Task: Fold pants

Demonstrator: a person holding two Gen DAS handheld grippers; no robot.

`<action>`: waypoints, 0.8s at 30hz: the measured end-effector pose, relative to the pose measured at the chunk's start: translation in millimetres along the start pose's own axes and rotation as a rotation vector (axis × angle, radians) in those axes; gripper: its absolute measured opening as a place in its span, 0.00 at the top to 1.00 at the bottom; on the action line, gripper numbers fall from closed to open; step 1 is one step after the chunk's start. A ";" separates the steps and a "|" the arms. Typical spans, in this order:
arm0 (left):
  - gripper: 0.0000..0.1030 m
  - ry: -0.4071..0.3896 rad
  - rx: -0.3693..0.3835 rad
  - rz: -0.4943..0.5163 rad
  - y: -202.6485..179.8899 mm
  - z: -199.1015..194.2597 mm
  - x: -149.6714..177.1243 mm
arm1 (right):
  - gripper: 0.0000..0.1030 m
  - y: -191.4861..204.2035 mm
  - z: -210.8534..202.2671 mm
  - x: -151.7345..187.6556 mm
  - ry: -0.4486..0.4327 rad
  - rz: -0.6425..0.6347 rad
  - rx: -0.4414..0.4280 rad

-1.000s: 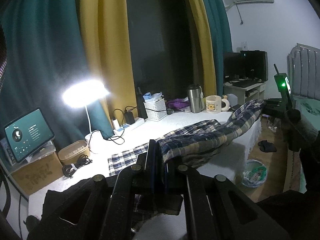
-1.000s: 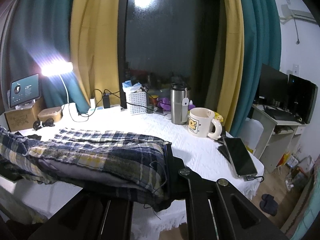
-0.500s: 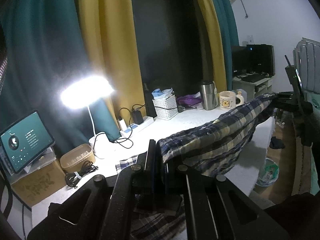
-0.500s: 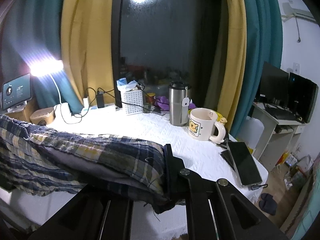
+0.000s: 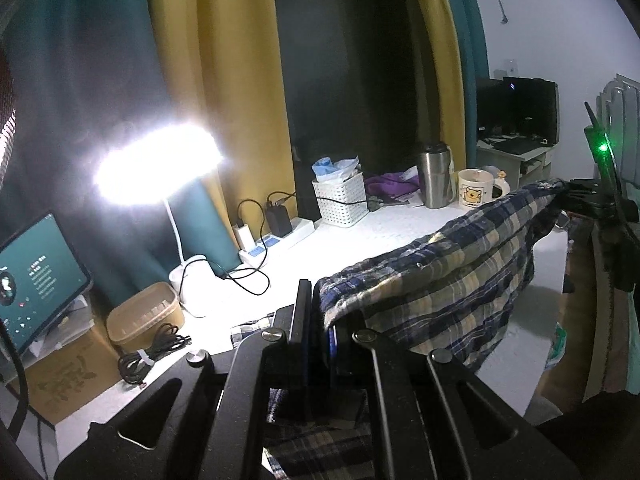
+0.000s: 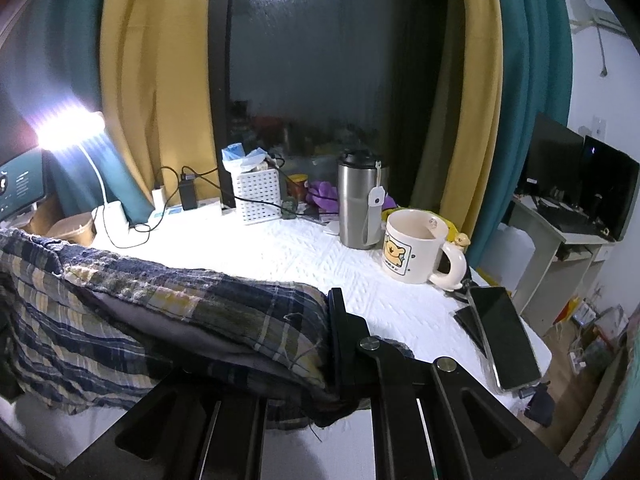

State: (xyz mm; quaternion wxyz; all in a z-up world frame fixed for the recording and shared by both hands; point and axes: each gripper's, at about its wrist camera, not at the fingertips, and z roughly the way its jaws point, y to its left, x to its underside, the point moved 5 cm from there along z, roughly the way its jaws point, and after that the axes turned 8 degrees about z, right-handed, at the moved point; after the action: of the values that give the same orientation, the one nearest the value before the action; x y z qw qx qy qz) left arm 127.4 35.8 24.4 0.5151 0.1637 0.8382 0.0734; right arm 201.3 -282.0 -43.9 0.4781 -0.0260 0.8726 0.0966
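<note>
jaws: left gripper and right gripper both pinching plaid pants | lifted over table

Between your two grippers the blue-and-tan plaid cotton pants hang stretched above the white-covered table, one end in the left gripper, the other in the right gripper. Behind the pants, along the curtain, stand the white perforated plastic basket, the steel tumbler and, to its right, the cream bear-print mug. The black smartphone lies at the table's right edge.
</note>
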 end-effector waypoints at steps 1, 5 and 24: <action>0.95 0.006 0.001 -0.001 1.2 5.0 -0.3 | 0.91 0.4 4.7 -0.7 0.007 0.000 0.001; 0.95 0.029 0.007 -0.009 8.7 22.6 1.6 | 0.91 3.3 21.9 -5.5 0.025 -0.004 0.002; 0.94 0.194 -0.003 -0.053 47.8 102.9 35.7 | 0.91 33.3 116.1 -6.4 0.148 -0.042 -0.029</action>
State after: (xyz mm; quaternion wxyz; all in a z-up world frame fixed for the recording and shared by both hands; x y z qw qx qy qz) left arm 213.3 88.4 -38.8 0.4333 0.1328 0.8881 0.0763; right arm 296.5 -227.2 -94.5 0.4140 -0.0586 0.9032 0.0970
